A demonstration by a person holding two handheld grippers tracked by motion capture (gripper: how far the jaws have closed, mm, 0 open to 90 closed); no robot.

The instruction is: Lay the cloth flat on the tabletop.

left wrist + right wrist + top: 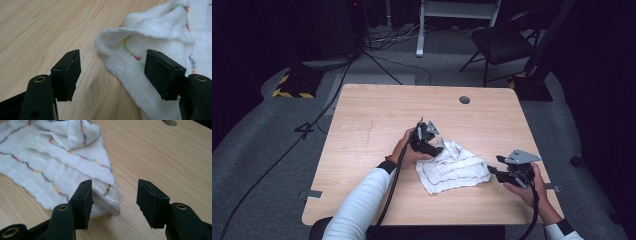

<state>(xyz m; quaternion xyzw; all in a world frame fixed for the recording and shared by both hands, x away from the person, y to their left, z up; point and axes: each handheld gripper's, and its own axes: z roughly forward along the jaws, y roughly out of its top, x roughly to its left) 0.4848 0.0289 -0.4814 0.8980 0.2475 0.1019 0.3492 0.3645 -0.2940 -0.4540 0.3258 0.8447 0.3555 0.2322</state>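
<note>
White cotton cloth with wavy coloured stitching (453, 167) lies crumpled near the centre-right of the light wooden table (372, 120), long axis running far-left to near-right. Left gripper (438, 148) rests at its far-left edge, jaws parted, empty. Right gripper (493, 170) sits level at the near-right corner, released. Black folding chair (502, 42) stands beyond.

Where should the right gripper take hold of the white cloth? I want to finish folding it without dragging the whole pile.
Probably the layered corner of the white cloth just ahead of the open right gripper. It lies flat at the cloth's edge, so come in low along the table, with one jaw sliding under it.
</note>
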